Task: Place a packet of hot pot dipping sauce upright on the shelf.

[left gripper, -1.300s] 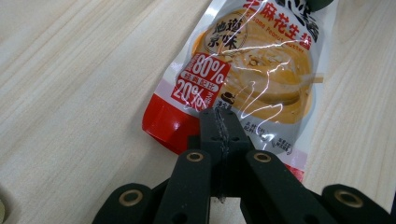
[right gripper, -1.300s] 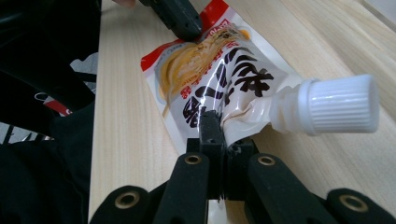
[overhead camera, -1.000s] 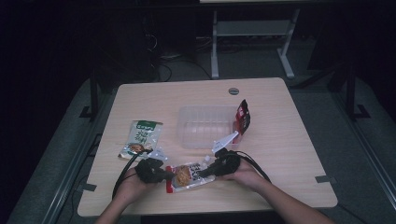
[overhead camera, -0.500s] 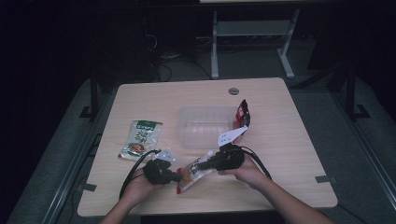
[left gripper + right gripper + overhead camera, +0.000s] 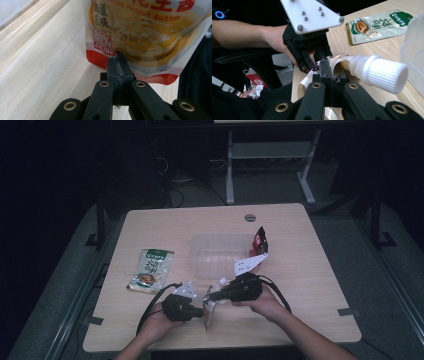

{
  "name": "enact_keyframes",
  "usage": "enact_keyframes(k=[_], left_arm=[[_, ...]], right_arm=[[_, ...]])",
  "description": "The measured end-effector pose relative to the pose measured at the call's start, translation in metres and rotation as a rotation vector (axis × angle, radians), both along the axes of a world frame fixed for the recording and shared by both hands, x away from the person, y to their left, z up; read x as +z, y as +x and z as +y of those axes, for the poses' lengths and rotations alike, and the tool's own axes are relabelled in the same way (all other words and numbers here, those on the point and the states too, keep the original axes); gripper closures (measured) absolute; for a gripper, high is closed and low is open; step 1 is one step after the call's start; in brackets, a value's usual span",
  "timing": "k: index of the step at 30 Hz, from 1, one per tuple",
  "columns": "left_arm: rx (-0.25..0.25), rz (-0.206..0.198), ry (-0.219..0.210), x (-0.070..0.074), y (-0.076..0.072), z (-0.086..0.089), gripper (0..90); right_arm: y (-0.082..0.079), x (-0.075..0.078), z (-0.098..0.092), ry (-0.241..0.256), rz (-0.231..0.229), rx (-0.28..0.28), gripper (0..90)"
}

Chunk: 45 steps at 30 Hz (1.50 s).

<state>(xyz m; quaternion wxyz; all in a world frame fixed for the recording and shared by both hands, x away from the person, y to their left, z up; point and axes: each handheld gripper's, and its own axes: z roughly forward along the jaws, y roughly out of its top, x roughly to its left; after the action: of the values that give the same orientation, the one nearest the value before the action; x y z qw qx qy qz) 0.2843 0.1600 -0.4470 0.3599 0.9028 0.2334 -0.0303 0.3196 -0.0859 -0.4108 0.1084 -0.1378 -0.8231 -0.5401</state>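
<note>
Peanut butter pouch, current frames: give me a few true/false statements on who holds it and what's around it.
1. Both tongs are shut on the peanut butter pouch. True: left tongs pinch its bottom edge, right tongs its top by the white cap.
2. The cap is off. False: it's on the spout.
3. The clear plastic container holds the pouch. False: the pouch is held in front of it.
4. A green sachet lies flat on the table. True.
</note>
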Motion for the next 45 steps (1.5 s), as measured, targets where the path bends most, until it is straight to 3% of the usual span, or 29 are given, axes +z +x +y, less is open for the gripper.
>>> enact_keyframes(k=[5,11,23,32,45], left_arm=[[0.012,0.002,-0.019,0.002,0.001,0.005,89.6],[0.024,0.002,-0.029,0.005,0.000,0.013,81.5],[0.059,-0.017,-0.013,0.009,0.000,0.032,52.2],[0.072,-0.011,-0.007,0.006,0.002,0.038,37.8],[0.080,0.004,-0.001,0.002,0.004,0.040,36.0]], right_arm=[[-0.001,0.003,-0.002,-0.014,-0.021,0.005,89.8],[-0.003,0.008,-0.007,-0.022,-0.037,0.009,89.8],[-0.002,0.014,-0.012,-0.032,-0.044,0.003,89.8],[0.002,0.023,-0.019,-0.028,-0.057,-0.007,89.8],[0.016,0.042,-0.033,-0.024,-0.095,-0.051,89.8]])
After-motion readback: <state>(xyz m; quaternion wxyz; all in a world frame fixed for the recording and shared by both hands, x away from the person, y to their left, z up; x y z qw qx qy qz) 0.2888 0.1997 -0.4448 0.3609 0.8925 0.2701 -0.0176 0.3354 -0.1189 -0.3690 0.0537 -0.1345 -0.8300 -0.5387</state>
